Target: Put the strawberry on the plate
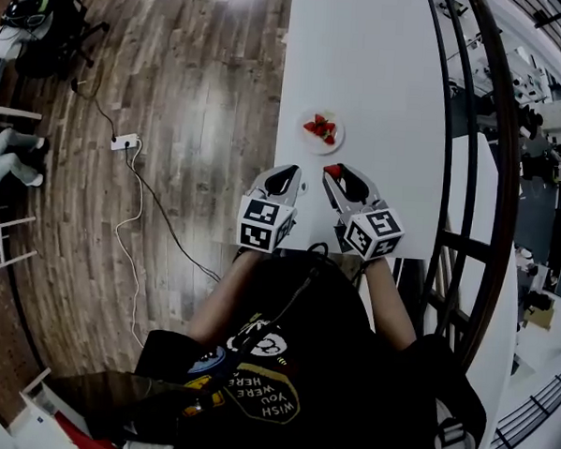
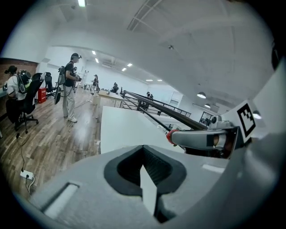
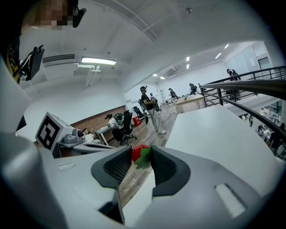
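One strawberry (image 3: 139, 152) pinched in our right gripper (image 1: 337, 175); plate (image 1: 320, 151) just ahead, slightly left; left gripper (image 1: 291, 172) closed, empty

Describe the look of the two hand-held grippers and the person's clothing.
Both the left gripper and the right gripper have pale grey shells with black ribbed pads. Each carries a white cube with black square markers. The person wears a black top with a print.

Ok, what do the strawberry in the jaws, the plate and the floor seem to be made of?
Strawberry: probably a plastic or foam fake, given its even red and flat, stiff green leaf. Plate: white and smooth; ceramic or plastic, can't tell. Floor: wood or laminate planks, showing grain and a glossy sheen.
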